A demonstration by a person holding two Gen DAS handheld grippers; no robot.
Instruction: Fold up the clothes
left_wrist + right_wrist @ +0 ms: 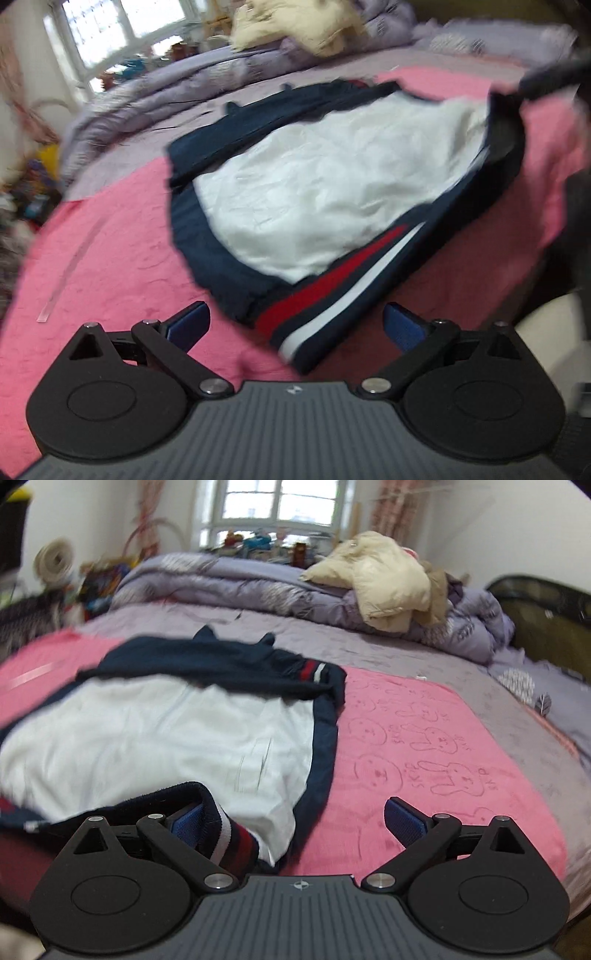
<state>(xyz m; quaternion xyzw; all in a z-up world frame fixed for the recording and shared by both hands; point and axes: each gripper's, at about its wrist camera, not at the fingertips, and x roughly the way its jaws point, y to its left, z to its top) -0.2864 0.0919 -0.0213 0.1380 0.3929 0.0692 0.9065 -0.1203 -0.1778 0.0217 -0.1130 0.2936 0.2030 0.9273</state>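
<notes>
Jacket lies spread lining-up on our pink blanket for folding, both our left gripper and right gripper spread wide, gripping nothing.

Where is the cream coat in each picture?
Left wrist: the cream coat sits at the top middle, on the purple quilt.
Right wrist: the coat is upper right of middle, on the same quilt.
Shared landmark: the window behind the bed.

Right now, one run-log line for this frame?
stage: mid-fold | jacket: spread on pink blanket, white lining up | left gripper: open, at striped hem | right gripper: open, striped cuff draped over one finger
</notes>
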